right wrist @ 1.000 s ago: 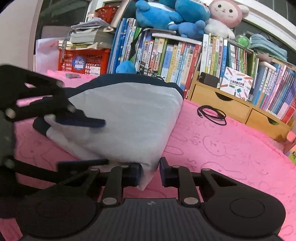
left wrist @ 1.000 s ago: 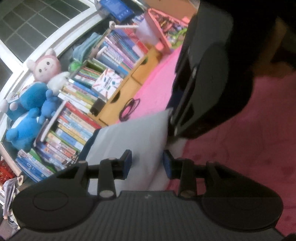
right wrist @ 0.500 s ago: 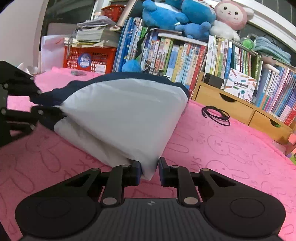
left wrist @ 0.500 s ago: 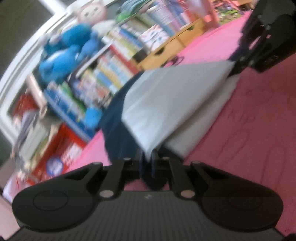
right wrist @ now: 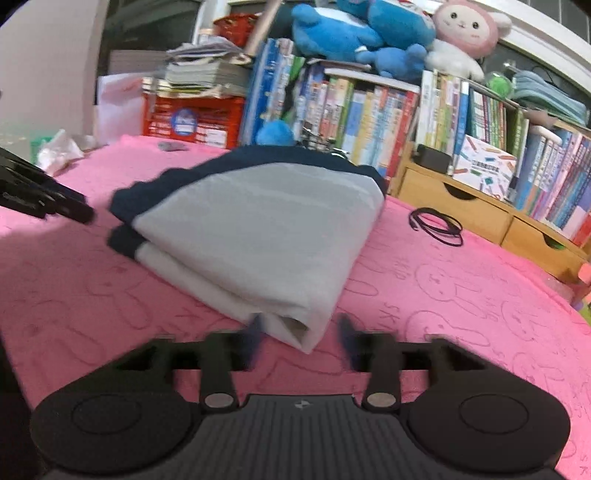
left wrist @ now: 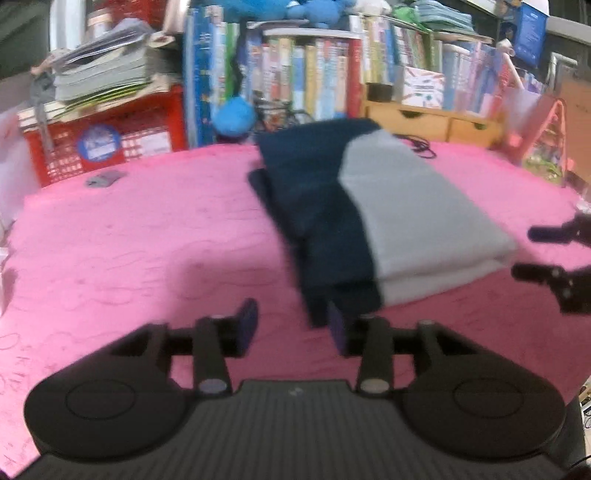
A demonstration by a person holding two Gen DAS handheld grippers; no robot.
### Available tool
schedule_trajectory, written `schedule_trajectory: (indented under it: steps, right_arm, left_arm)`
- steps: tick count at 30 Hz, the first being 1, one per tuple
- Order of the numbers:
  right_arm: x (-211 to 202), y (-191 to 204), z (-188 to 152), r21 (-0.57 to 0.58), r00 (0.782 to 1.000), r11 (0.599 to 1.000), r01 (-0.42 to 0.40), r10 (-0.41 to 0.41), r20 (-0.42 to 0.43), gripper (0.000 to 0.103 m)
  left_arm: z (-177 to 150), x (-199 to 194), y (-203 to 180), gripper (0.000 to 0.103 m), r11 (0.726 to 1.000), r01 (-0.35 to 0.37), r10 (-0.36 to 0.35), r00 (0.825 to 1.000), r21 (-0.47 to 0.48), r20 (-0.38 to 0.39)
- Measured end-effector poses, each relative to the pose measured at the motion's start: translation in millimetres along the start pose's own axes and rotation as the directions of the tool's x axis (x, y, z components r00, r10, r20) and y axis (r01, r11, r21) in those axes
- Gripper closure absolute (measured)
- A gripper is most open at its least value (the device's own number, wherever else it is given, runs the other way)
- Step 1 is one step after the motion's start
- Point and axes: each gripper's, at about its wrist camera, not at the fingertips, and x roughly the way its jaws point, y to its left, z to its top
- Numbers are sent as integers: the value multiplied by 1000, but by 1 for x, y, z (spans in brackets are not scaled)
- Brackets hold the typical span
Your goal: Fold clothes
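Two grippers are releasing one folded garment (left wrist: 369, 221), a grey and navy piece lying in stacked layers near the middle of the bench.

1. The left gripper (left wrist: 291, 326) is opening its jaws; nothing is sitting between them, and the navy edge is lying just ahead, toward 1 o'clock in the left wrist view.
2. The right gripper (right wrist: 299, 336) is also opening its jaws. The grey corner of the garment is lying between them, but the pads are not pressing on it.
3. In the left wrist view, the right gripper is showing at 3 o'clock, just beside the grey edge.

Hazards, as a judgement:
- A pad could be catching the loose grey corner during withdrawal, dragging the top layer and undoing the fold.
- The stacked layers are sitting slightly offset, so a sideways nudge could be sliding them apart.
- The coiled black cable (right wrist: 437, 225), at 2 o'clock in the right wrist view, could be snagging a gripper that swings that way.

Surface and room: a pink cloth (right wrist: 461, 295) printed with rabbit outlines is covering the bench. Bookshelves (right wrist: 369, 110), blue plush toys (right wrist: 354, 33) and a red crate (right wrist: 195, 120) are lining the far edge.
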Motion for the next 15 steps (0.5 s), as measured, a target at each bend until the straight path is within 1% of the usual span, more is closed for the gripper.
schedule_trajectory:
  steps: [2, 4, 5, 7, 8, 10, 12, 13, 15]
  right_arm:
    - [-7, 3, 3, 3, 1000, 1000, -15, 15, 6, 33]
    - [-7, 4, 4, 21, 1000, 1000, -15, 15, 0, 27]
    - [-6, 5, 4, 31, 1000, 999, -16, 16, -3, 27]
    - [-6, 6, 4, 49, 1000, 999, -16, 16, -10, 23]
    - [-6, 7, 5, 60, 1000, 998, -14, 15, -13, 22]
    - [-4, 7, 4, 93, 1000, 996, -2, 4, -25, 16]
    - [-3, 7, 4, 126, 999, 992, 11, -6, -37, 12]
    - [-2, 7, 4, 136, 999, 991, 17, -11, -44, 8]
    - [0, 8, 6, 147, 998, 989, 28, -20, -57, 5]
  left_arm:
    - [1, 4, -16, 40, 1000, -9, 9, 1000, 12, -12]
    - [3, 10, -30, 36, 1000, -18, 19, 999, 16, -34]
    - [4, 12, -36, 27, 1000, -25, 26, 998, 19, -50]
    - [2, 11, -49, 20, 998, -33, 36, 998, 50, -54]
    - [1, 10, -54, 18, 997, -40, 44, 998, 71, -50]
    - [2, 8, -62, 13, 993, -55, 60, 997, 108, -43]
    - [6, 8, -64, 12, 992, -58, 63, 997, 115, -41]
    - [9, 8, -64, 12, 992, -57, 62, 997, 108, -40]
    - [14, 8, -62, 9, 995, -48, 52, 998, 88, -41]
